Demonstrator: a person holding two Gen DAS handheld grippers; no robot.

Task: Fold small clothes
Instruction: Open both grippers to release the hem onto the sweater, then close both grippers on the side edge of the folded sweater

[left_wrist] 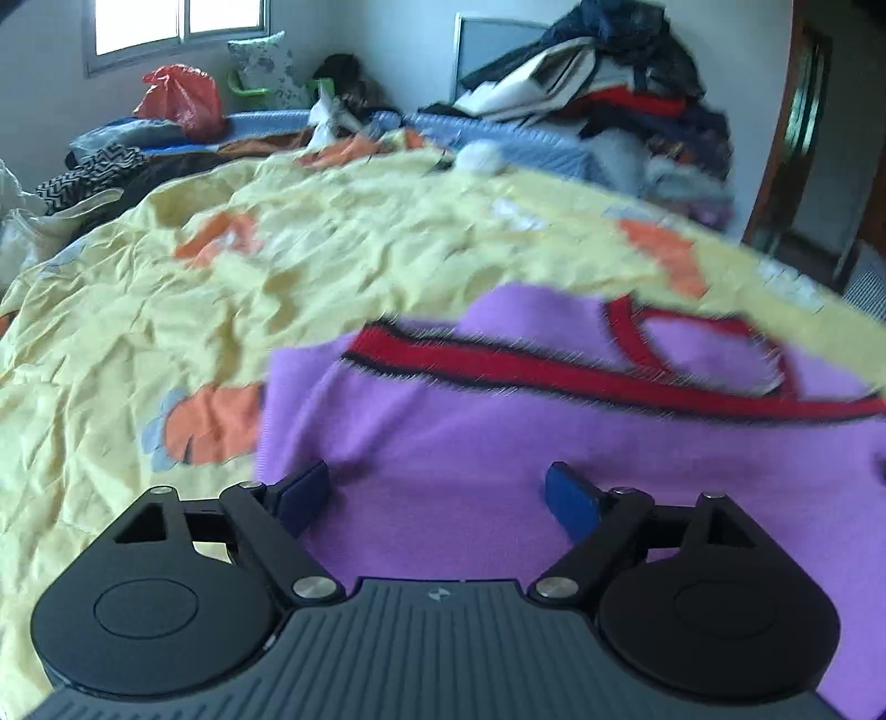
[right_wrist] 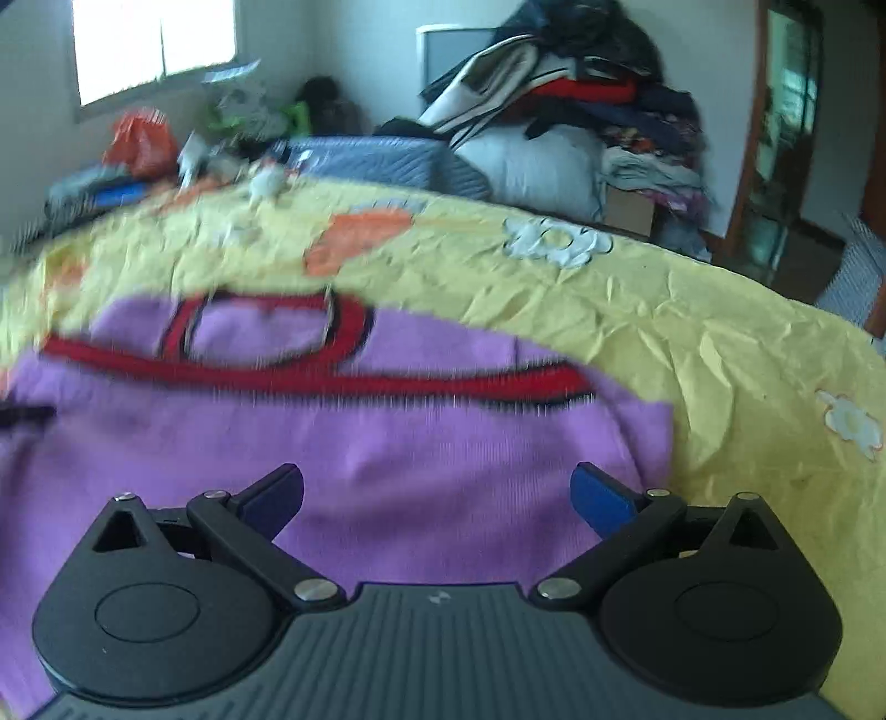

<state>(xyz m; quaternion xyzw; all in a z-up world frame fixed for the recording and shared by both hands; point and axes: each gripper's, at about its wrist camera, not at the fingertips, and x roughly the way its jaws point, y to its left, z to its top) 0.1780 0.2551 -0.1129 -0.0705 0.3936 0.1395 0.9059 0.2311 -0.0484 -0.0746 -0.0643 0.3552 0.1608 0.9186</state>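
Crosswise, the purple garment (left_wrist: 498, 443) lies, red neckline (right_wrist: 266, 327) farthest.

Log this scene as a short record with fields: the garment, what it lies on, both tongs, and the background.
garment: purple sweater with red trim, spread flat
surface: wrinkled yellow bedsheet with orange and white flower prints
left tongs: open, over the sweater's left part, nothing gripped
right tongs: open, over the sweater's right part, nothing gripped
background: pile of clothes past the far edge of the bed, window at upper left
fold: not yet begun
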